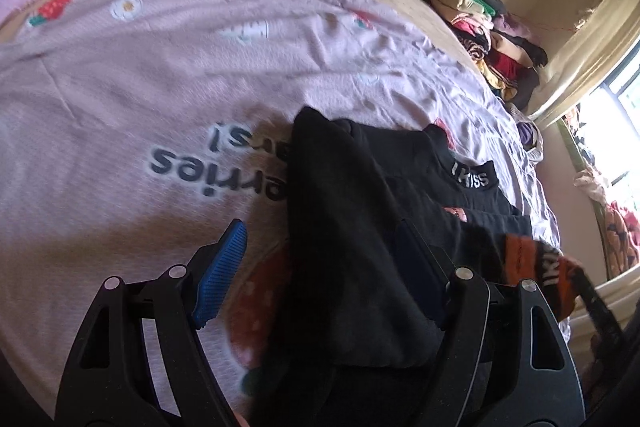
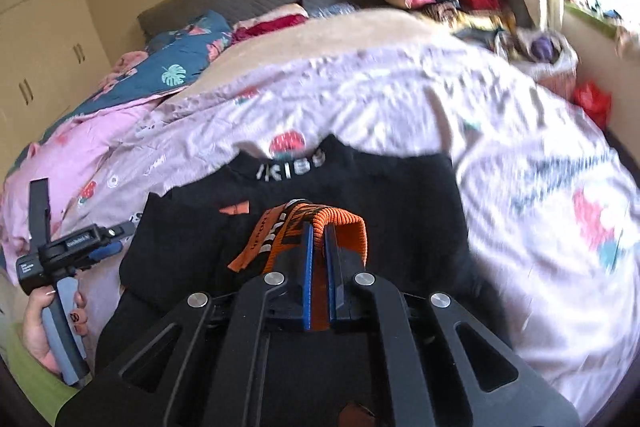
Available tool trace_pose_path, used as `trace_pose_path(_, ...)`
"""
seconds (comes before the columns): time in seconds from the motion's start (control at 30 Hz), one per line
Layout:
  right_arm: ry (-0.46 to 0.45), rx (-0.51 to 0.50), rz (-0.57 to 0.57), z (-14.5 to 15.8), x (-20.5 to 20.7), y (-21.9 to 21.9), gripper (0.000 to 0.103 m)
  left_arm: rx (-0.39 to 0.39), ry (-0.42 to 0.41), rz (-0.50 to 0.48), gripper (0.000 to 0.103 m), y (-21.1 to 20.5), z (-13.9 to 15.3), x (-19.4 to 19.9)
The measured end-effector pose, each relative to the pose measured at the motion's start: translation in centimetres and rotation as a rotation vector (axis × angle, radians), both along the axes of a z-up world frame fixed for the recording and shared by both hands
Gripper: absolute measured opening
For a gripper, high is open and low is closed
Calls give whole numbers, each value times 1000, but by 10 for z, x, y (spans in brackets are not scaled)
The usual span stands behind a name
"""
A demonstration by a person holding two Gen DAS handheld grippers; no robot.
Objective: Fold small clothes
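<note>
Right gripper (image 2: 318, 227), angled downward, pinches the black sweater's (image 2: 380, 195) orange cuff (image 2: 340, 223). Left gripper (image 1: 320, 267) straddles a folded sleeve (image 1: 340, 207), jaws wide; the collar (image 2: 292, 165) points away

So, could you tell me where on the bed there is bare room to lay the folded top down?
Free: the pink quilt left of the black top, up toward the blue pillow, and the quilt to the top's right in the right wrist view. Crowded: the clothes pile by the far wall, and the near middle, where the top lies.
</note>
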State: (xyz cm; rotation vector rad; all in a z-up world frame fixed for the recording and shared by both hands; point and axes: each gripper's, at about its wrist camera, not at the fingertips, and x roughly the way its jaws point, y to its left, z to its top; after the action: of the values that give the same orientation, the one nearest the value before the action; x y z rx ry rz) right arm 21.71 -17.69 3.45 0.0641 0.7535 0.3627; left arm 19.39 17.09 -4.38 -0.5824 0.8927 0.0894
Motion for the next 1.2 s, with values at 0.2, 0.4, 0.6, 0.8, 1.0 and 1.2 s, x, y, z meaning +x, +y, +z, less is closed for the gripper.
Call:
trace_pose_path(0.2, -46, -33, -1, 7, 11, -2, 5, 13, 27, 9, 48, -8, -14, 13)
trace_pose_path(0.4, -14, -52, -38, -7, 22, -7, 5, 77, 7, 0, 8, -16, -7, 12)
trace_pose_path(0.6, -10, -150, -85, -27, 28, -5, 5, 108, -11, -6, 7, -17, -1, 11)
trace_pose_path(0.8, 44, -158, -120, -47, 32, -15, 5, 113, -7, -8, 7, -19, -4, 13)
trace_pose_path(1.0, 104, -90, -155, -52, 27, -30, 36, 114, -8, -8, 9, -19, -3, 12)
trace_pose_path(1.2, 107, -78, -144, -47, 21, -29, 46, 147, -61, -13, 15, -21, 18, 0)
